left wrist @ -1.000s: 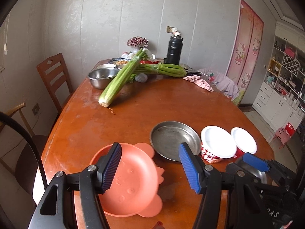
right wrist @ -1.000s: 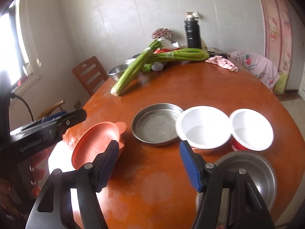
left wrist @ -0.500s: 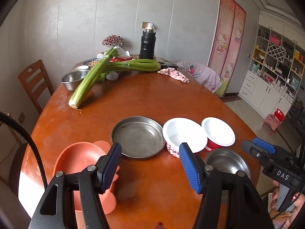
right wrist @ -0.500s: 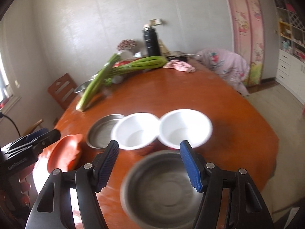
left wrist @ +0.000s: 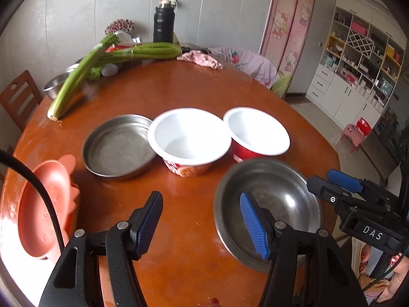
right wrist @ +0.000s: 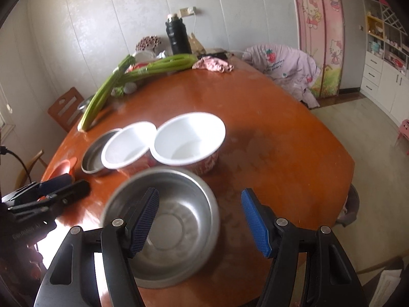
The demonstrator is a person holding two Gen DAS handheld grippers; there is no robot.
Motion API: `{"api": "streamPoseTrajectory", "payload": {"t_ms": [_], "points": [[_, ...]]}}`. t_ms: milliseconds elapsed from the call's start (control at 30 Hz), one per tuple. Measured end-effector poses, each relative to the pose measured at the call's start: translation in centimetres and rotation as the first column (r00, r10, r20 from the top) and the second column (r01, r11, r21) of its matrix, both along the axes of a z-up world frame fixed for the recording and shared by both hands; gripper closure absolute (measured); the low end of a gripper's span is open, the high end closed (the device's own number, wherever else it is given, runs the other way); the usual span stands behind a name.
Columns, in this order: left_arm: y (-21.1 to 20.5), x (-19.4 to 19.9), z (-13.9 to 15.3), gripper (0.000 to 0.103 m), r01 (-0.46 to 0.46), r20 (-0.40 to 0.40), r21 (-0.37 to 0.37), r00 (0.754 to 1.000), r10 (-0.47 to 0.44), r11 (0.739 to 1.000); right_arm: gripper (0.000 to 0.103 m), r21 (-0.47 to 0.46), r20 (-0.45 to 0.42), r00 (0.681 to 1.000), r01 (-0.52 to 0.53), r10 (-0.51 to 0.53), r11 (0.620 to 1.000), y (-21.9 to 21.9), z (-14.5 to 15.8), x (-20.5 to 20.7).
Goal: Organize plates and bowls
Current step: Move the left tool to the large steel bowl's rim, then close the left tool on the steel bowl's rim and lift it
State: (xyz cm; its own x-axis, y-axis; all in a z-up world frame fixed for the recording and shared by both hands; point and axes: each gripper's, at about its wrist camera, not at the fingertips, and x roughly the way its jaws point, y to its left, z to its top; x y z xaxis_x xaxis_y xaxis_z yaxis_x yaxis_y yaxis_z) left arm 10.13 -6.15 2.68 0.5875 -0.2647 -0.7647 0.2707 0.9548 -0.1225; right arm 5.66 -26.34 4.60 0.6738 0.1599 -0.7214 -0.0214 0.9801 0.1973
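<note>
Right claw (right wrist: 200,223) is open and empty, straddling the rim of the steel bowl (right wrist: 166,230) at lower centre. Left claw (left wrist: 202,223) likewise grips nothing. Seat pads squarely on the rim before closing.

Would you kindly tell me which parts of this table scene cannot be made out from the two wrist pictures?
- Pink plate: in the left wrist view a black cable crosses it and the edge cuts it off; the right wrist view shows only a sliver.
- Steel bowl: in the right wrist view it is blurred and the right gripper covers its near rim.
- Far steel bowl: mostly behind the celery.
</note>
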Motion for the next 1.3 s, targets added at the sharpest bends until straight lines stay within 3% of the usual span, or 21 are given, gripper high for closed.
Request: {"api": "streamPoseTrajectory", "payload": {"t_ms": [600,833,1033,1300], "points": [[-1.6,0.7,-3.3,0.040,-0.030,-0.105,-0.008,0.994,0.029,1.000,0.035,-0.051,-0.048,0.995,-0.091,0.089,0.995,-0.2,-2.7,0.6],[-2.6,1.0,-3.7,0.041,-0.011,-0.119,-0.036,0.993,0.006,0.999,0.048,-0.049,-0.069,0.987,-0.148,0.144,0.988,0.3,-3.7,1.2],[-3.6,1.3,-4.2,0.052,-0.007,-0.134,-0.060,0.991,-0.001,0.998,0.056,-0.056,-0.073,0.979,-0.192,0.188,0.980,0.9,-4.0,1.5],[-4.0,1.5,-4.3,0.055,-0.010,-0.145,-0.043,0.989,0.004,0.999,0.056,-0.076,-0.078,0.968,-0.246,0.240,0.966,2.0,-3.8,1.5]]}}
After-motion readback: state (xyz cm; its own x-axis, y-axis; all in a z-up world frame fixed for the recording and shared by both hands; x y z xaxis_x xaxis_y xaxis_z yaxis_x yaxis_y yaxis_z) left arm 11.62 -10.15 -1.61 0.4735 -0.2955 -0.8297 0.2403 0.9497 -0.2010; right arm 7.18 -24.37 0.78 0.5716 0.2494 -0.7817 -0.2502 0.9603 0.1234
